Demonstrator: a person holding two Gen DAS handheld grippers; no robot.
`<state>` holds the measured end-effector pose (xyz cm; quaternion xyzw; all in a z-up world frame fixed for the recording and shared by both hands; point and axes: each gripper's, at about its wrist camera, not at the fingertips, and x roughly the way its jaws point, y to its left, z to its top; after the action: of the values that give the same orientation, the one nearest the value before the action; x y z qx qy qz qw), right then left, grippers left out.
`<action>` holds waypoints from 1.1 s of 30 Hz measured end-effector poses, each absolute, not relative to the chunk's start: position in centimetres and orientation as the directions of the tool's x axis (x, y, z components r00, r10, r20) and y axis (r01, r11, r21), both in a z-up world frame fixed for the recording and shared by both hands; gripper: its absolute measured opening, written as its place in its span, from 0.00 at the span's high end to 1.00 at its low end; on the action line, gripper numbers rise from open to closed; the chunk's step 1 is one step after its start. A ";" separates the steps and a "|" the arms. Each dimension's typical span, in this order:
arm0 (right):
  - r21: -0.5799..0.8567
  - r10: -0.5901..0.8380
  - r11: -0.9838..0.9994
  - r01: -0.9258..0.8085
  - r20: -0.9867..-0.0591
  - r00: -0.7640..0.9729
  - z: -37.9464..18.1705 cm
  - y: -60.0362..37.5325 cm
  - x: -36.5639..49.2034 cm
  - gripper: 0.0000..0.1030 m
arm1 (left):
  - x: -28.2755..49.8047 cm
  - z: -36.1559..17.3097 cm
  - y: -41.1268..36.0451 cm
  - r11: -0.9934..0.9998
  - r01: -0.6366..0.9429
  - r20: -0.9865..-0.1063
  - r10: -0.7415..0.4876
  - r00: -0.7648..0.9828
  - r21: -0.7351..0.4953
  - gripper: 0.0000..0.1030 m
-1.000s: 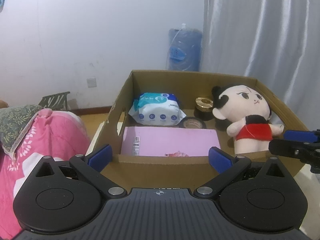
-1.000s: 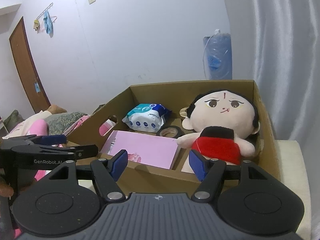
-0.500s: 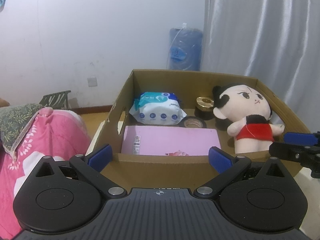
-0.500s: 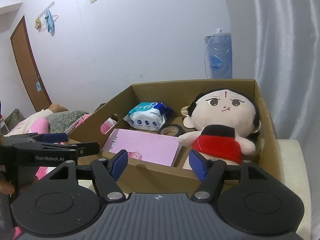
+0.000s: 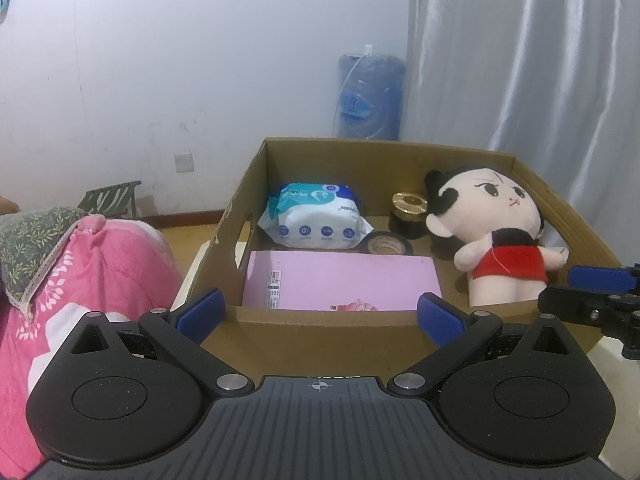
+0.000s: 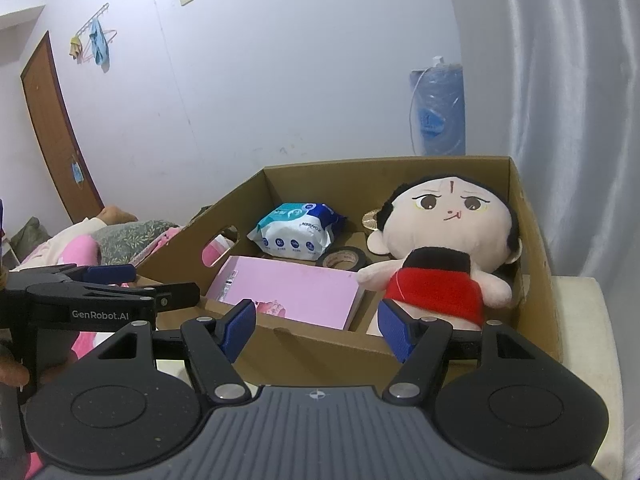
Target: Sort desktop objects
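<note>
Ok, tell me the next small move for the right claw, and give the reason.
Probably ease the right claw forward over the near wall of the cardboard box toward the plush doll. Its jaws stand open and empty just short of that wall, and the doll sits nearest in line, leaning upright in the box's right side.

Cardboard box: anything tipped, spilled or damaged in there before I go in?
Nothing spilled. The doll slumps against the right wall of the cardboard box, and the pink box lies flat. The left wall edge looks slightly torn.
</note>
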<state>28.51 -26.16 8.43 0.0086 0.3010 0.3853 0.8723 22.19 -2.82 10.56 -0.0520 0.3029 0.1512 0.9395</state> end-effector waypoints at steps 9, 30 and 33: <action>0.251 0.680 0.701 -0.668 -0.516 0.521 8.4 -26.2 28.5 0.32 | 22.1 10.5 -2.8 0.950 -0.314 -0.585 0.251 0.771 -0.006 0.00; 0.244 0.671 0.710 -0.661 -0.519 0.529 8.6 -26.4 28.4 0.31 | 22.2 10.7 -2.7 0.950 -0.314 -0.591 0.248 0.767 -0.009 0.00; 0.243 0.670 0.710 -0.660 -0.519 0.530 8.6 -26.4 28.3 0.31 | 22.2 10.7 -2.7 0.950 -0.312 -0.591 0.247 0.768 -0.009 0.00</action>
<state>28.34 -26.44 8.62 0.0084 0.3005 0.3804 0.8746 22.16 -2.67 10.67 -0.0536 0.3065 0.1488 0.9386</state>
